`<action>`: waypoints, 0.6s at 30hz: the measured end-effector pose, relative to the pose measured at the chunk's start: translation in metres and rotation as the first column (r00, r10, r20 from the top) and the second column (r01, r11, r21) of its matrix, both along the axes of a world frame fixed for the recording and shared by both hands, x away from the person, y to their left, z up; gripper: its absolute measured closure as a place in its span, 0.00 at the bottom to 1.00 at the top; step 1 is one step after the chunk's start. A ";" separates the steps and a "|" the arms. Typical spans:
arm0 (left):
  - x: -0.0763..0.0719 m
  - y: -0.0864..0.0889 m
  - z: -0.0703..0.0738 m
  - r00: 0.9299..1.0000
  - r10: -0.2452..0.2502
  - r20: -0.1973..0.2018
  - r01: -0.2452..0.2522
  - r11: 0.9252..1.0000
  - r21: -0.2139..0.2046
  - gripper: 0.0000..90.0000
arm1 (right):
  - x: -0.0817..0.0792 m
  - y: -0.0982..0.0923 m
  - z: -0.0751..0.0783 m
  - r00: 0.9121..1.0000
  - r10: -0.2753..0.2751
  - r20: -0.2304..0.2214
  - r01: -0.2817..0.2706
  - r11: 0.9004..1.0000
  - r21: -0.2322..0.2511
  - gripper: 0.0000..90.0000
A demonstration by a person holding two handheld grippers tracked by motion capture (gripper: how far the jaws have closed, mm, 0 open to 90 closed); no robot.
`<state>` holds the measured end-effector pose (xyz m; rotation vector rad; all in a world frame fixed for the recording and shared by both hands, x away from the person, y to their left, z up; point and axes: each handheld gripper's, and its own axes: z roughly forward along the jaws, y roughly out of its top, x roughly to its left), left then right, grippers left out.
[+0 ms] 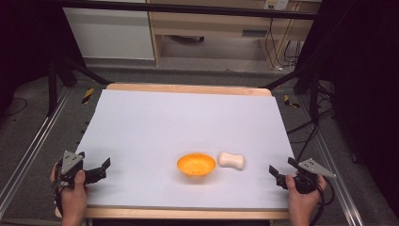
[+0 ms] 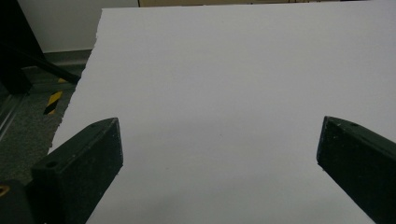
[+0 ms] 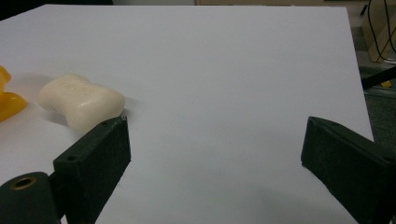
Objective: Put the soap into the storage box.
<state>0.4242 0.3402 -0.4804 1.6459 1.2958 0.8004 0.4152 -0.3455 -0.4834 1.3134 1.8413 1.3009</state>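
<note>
Resting at the near corners of the white-covered table [image 1: 188, 117], the left gripper [image 1: 96, 168] and the right gripper [image 1: 282, 169] each sat in a hand with jaws spread wide and nothing between them. A little farther in, an orange perforated dish [image 1: 196, 165] stood near the middle of the near edge, with a cream bar of soap [image 1: 231, 160] just beside it on the right gripper's side, lying flat on the sheet.
</note>
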 end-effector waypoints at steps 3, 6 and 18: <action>0.000 -0.001 0.000 1.000 -0.001 -0.002 0.001 1.000 0.003 0.00 | 0.001 0.002 0.000 1.000 0.019 -0.009 -0.020 1.000 -0.012 0.12; 0.001 0.000 0.000 1.000 -0.009 -0.010 0.009 1.000 0.004 0.00 | 0.003 0.003 0.001 0.998 0.062 -0.027 -0.062 0.998 -0.019 0.13; 0.001 0.000 0.000 1.000 -0.017 -0.014 0.017 1.000 0.003 0.00 | 0.023 0.014 0.018 0.964 0.244 -0.106 -0.256 0.959 -0.125 0.17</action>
